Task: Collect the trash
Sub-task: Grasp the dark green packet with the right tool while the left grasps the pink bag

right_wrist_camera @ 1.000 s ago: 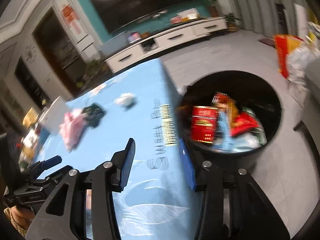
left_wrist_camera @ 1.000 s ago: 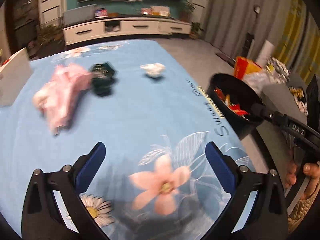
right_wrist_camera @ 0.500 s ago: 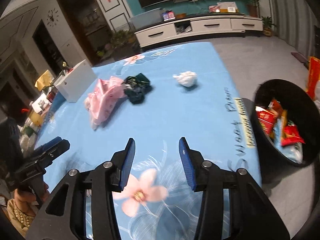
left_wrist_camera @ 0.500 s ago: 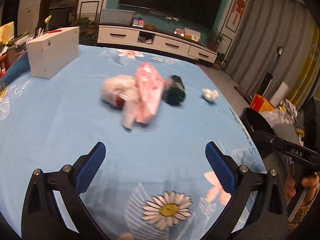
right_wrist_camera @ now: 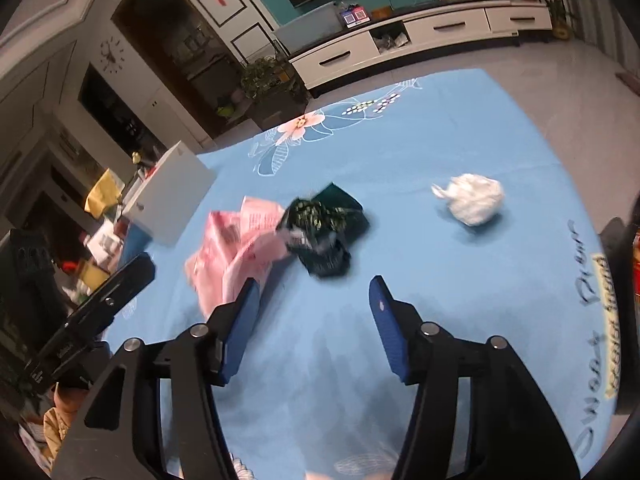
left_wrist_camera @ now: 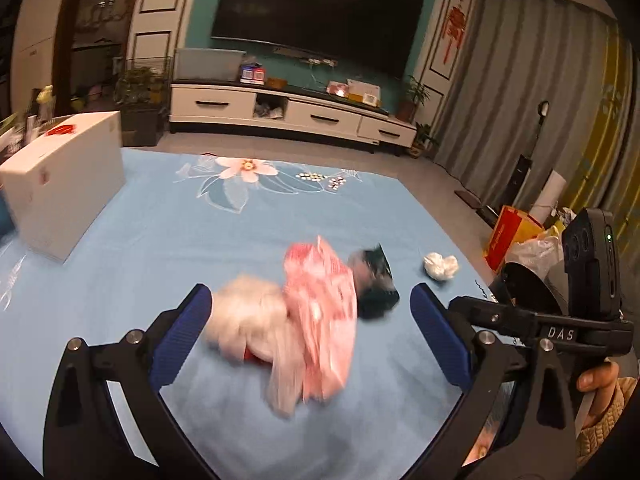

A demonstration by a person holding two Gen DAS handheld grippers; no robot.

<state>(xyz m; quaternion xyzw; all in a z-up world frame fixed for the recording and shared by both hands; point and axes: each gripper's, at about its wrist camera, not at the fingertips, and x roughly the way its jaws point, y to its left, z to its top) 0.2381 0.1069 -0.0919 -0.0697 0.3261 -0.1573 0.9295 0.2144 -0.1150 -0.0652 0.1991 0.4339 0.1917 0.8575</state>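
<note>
Both hand-held grippers, left (left_wrist_camera: 308, 328) and right (right_wrist_camera: 314, 324), spread empty; blurred pink bag (left_wrist_camera: 320, 316) ahead; bin (right_wrist_camera: 624, 320) cut off.

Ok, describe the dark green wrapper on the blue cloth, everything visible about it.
The dark green wrapper is a crumpled, glossy packet, plastic or foil by its look, with pale speckled print on top. It lies loose on the blue cloth, its left edge against or overlapping the pink packaging, and apart from the white wad. Neither the right gripper nor the left gripper touches it. Motion blur hides finer detail.
</note>
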